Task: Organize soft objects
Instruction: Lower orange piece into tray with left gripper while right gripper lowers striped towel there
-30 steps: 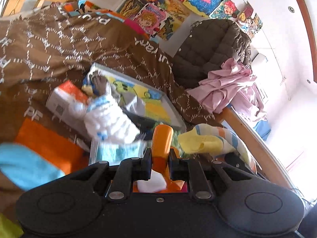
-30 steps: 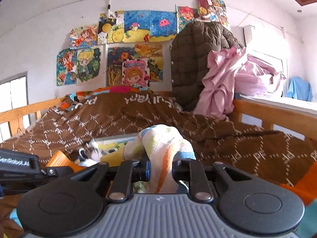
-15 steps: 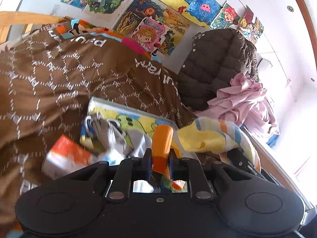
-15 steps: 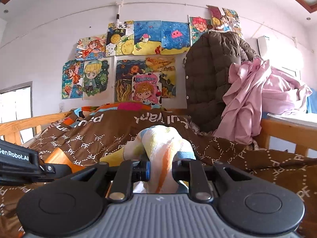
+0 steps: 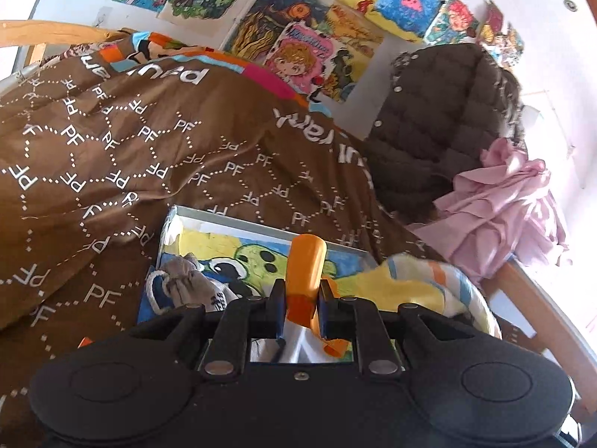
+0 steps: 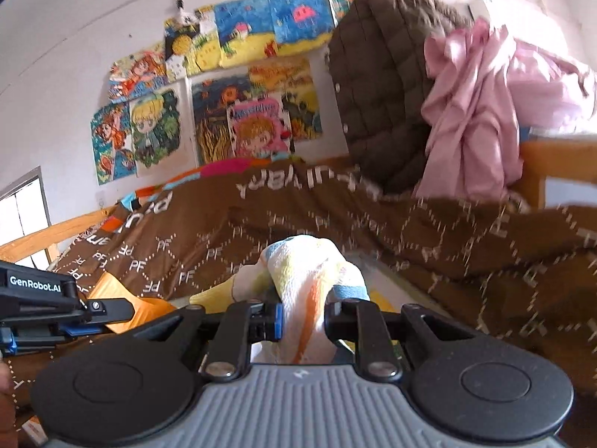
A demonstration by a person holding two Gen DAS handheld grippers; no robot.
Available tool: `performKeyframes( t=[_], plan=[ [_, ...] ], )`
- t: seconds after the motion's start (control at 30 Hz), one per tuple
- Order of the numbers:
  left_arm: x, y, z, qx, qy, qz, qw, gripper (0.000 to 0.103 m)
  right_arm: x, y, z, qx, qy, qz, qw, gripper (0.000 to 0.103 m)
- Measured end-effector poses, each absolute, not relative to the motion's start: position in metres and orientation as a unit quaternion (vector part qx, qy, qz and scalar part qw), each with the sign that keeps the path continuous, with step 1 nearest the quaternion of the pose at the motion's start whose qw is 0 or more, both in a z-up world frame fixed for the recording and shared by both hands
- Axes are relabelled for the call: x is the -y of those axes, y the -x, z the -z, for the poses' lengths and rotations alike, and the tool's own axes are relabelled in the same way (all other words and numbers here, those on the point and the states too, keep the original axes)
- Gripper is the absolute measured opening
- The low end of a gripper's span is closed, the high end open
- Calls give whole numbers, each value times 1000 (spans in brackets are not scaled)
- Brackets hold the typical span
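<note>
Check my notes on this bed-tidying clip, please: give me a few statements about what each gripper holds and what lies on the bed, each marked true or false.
1. The left gripper is shut on an orange cloth. True.
2. The right gripper is open with nothing between its fingers. False: it is shut on a striped towel of white, yellow, orange and blue.
3. A flat picture board lies on the brown blanket. True.
4. The grey glove hangs on the wall. False: it lies on the picture board.
5. The pink garment lies on the picture board. False: it is draped beside a dark quilted jacket at the far end of the bed.
</note>
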State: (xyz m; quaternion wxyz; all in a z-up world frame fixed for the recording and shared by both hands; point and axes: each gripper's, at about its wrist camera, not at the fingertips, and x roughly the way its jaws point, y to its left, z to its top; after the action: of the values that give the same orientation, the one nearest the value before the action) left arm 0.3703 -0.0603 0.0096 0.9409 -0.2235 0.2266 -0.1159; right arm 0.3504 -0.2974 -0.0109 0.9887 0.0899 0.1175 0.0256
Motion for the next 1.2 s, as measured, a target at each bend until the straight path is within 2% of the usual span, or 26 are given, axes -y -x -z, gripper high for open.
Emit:
performKeyframes(
  t=[0.47, 0.8, 1.0, 1.2],
  plan=[
    [62, -413, 30, -265, 241, 97, 928, 18, 279, -379, 40, -181, -82, -43, 979, 21],
    [57, -418, 45, -295, 238, 79, 922, 21, 273, -381, 43, -207, -68, -45, 975, 25],
    [59, -418, 45, -301, 225, 75, 924, 26, 273, -380, 42, -216, -66, -38, 974, 33],
    [63, -411, 42, -295, 218, 75, 927, 36, 280, -374, 35, -210, -69, -29, 975, 49]
  ],
)
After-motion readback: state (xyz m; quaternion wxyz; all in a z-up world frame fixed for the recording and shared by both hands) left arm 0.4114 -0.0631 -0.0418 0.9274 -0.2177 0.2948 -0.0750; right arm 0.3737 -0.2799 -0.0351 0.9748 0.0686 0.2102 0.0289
